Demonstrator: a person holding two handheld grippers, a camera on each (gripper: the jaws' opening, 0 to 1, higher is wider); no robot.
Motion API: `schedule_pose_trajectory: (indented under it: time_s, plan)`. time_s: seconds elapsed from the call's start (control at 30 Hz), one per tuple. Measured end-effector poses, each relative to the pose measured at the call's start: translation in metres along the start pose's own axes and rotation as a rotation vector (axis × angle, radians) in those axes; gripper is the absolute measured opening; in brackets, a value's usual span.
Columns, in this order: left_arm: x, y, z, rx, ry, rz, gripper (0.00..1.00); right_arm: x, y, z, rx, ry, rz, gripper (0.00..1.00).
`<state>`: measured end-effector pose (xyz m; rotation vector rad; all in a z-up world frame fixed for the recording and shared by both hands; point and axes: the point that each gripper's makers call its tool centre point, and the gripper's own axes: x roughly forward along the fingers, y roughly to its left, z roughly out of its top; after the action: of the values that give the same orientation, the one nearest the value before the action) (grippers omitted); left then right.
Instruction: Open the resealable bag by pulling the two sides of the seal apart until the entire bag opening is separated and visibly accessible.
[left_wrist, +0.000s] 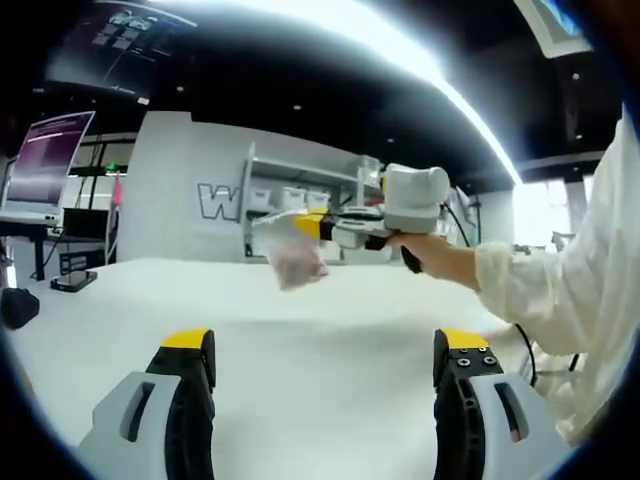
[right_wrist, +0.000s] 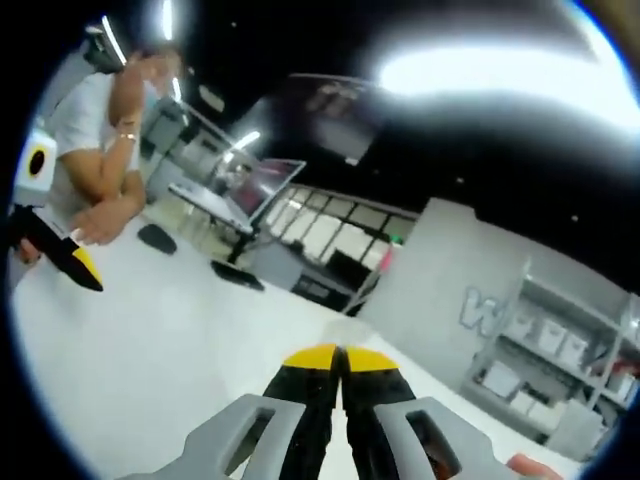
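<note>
The left gripper has its jaws wide apart above the white tabletop. The right gripper holds the resealable bag in the air.

Left gripper view: resealable bag hangs off right gripper tip at ~12 o'clock, above the table; left gripper jaws at 6, w/ table between them. Phone lies on table at 9, monitor behind it at 10, shelf rack behind bag. Right gripper view: right gripper jaws together at 6, left gripper at 9 over table.
</note>
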<state>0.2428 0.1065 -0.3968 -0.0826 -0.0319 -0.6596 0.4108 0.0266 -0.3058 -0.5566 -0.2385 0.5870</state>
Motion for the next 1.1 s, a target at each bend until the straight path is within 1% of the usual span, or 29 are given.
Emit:
schedule_pose_trajectory:
  time_s: [0.23,0.37,0.53,0.77,0.9,1.1]
  plan:
    - [0.0,0.0,0.0,0.002,0.002,0.0,0.88,-0.004,0.001,-0.005,-0.026,0.014,-0.001,0.0]
    - [0.0,0.001,0.0,0.002,0.001,0.002,0.88,-0.008,-0.001,-0.004,-0.043,0.014,-0.009,0.0]
    - [0.0,0.001,-0.001,0.001,0.004,0.004,0.88,-0.013,0.001,-0.001,-0.107,0.011,-0.011,0.0]
    - [0.0,0.002,-0.001,0.001,0.003,0.006,0.88,-0.022,0.004,0.0,-0.155,0.015,-0.011,0.0]
    - [0.0,0.003,-0.001,0.001,0.003,0.008,0.88,-0.029,0.004,0.002,-0.195,0.012,-0.013,0.0]
    - [0.0,0.002,-0.002,0.003,0.004,0.007,0.88,-0.034,0.005,-0.004,-0.218,0.029,-0.014,0.0]
